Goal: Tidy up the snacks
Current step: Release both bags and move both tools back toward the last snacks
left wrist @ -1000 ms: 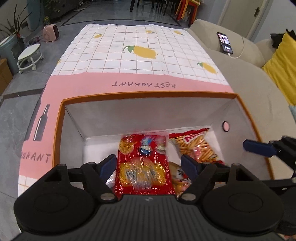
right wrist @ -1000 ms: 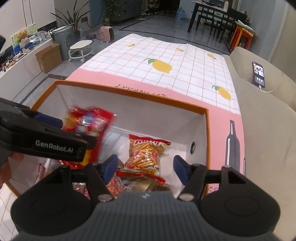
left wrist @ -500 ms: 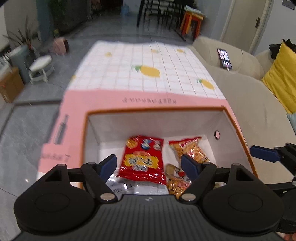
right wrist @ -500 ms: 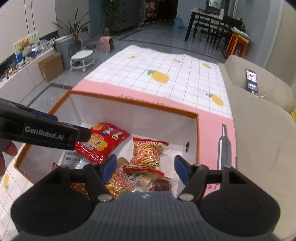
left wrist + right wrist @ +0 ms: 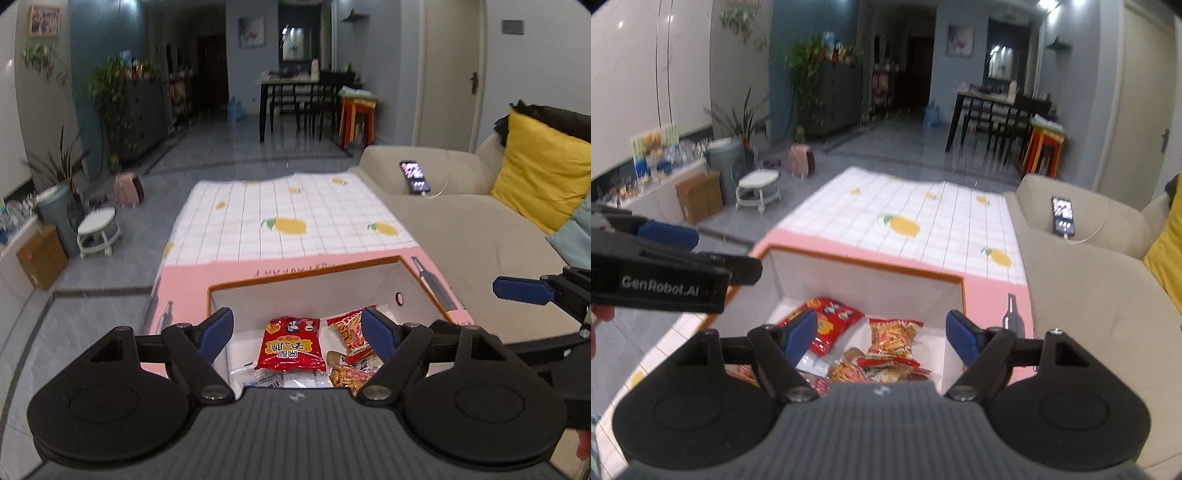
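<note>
Near: left gripper and right gripper both above the box, jaws spread wide, nothing between the pads; right's have just been opening. Probably pulled clear post-drop. In box: red snack bag flat on the floor, stick-snack bag just beside it, more packets toward the near wall. Beyond box: lemon tablecloth, bare of snacks.

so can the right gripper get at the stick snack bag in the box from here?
Probably yes. The right gripper is open and empty, the box has no lid, and the stick snack bag lies on top, uncovered. The left gripper sits off to the side.
</note>
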A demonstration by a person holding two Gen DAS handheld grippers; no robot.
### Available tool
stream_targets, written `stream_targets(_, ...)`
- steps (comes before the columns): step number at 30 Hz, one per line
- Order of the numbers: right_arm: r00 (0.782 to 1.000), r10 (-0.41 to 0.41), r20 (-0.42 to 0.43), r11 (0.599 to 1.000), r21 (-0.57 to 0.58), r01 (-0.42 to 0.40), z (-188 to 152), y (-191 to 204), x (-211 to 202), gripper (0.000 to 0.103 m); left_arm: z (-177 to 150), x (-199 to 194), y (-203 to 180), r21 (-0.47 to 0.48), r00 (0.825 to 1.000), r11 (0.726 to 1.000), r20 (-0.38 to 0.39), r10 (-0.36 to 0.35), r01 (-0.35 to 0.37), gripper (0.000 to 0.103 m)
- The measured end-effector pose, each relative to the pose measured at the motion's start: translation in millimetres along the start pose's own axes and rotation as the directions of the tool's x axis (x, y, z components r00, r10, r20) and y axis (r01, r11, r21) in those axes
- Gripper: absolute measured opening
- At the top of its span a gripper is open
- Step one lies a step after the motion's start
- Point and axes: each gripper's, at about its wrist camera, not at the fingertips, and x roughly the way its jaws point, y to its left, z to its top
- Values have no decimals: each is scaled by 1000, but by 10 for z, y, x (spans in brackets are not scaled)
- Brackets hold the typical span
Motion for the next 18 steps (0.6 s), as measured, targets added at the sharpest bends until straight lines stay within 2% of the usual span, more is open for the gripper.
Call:
stream_targets(4, 997, -17, 81, 1000, 16, 16, -187, 107, -342, 77, -154, -321, -53, 20, 997, 999, 76, 33, -35, 92)
stream_targets(8, 990, -46, 134, 999, 29, 43, -416, 234, -640, 81, -347, -547, -44, 6, 993, 998, 104, 54, -55, 92)
stream_targets(14, 986, -71, 153, 997, 54, 63, -768, 402, -944, 81, -655, -709, 16, -33, 996, 998, 65, 58, -56, 92)
stream_targets(18, 988, -85, 131, 996, 44, 80, -1007, 514, -1030, 81, -872, -758, 11, -30, 998, 998, 18, 62, -61, 91)
